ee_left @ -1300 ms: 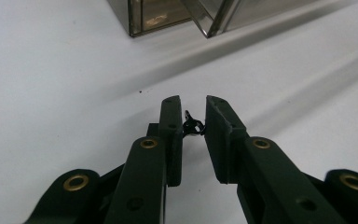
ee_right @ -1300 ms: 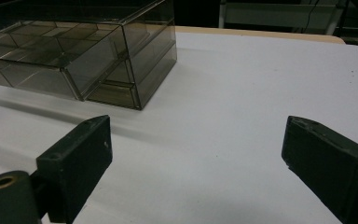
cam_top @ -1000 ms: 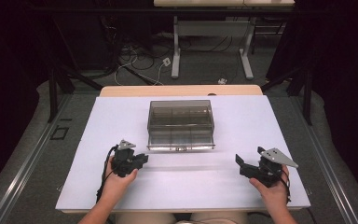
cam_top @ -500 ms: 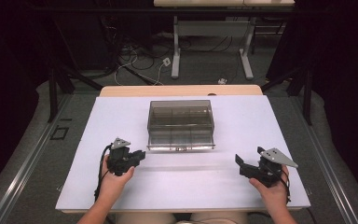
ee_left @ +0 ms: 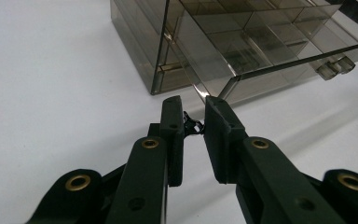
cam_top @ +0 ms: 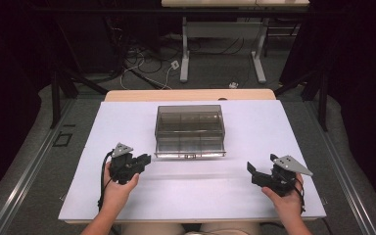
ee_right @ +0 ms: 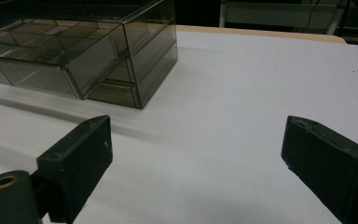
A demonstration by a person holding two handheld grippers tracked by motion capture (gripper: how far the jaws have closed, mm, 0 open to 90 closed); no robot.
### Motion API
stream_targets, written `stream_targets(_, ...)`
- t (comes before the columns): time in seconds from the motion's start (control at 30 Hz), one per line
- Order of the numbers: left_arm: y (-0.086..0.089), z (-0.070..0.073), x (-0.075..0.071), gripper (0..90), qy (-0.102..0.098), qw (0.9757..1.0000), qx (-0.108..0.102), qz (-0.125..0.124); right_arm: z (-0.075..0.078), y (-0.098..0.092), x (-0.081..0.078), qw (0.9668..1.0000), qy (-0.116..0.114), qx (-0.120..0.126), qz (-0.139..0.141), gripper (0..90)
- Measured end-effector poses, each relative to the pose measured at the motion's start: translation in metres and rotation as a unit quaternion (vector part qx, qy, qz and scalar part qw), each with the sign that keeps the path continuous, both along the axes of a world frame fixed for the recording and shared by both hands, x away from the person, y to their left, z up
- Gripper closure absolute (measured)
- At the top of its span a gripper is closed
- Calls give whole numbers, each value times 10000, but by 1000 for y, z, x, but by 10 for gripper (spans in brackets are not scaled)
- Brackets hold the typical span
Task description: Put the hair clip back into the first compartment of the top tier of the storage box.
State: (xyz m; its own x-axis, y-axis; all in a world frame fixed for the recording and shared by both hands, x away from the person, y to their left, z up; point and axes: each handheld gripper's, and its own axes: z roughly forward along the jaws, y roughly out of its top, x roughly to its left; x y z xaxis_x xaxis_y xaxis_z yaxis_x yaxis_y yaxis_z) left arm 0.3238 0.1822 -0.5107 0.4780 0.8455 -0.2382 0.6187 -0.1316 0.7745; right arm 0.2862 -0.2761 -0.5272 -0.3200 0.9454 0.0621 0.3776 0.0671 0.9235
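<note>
Sitting centre frame on the white table (cam_top: 254, 127), smoky clear drawer box (cam_top: 190, 128), compartments seemingly empty, left gripper (ee_left: 193, 122) fingers nearly closed around something small and dark (ee_left: 193, 125), right gripper (ee_right: 196, 154) fingers wide apart, empty.

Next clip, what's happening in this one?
A person sits at a white table with a gripper in each hand. The left gripper is nearly shut, with a small dark object between its jaws, just short of the front corner of a smoky clear drawer box. The box's drawer stands slightly pulled out. The right gripper rests wide open, holding nothing.
</note>
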Motion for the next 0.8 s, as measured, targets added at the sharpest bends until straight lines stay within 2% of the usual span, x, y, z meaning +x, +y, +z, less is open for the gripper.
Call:
stream_targets(0.07, 1, 2, -1, 780, -102, 9999, 7, 15, 0, 0, 0, 10000, 0, -4, -1, 85)
stream_targets(0.37, 2, 9, -4, 782, -269, 9996, -93, 56, 0, 0, 0, 10000, 4, 7, -5, 85)
stream_targets(0.8, -4, 25, -8, 788, -364, 9993, -96, -18, -1, 2, 0, 10000, -10, 26, -40, 85)
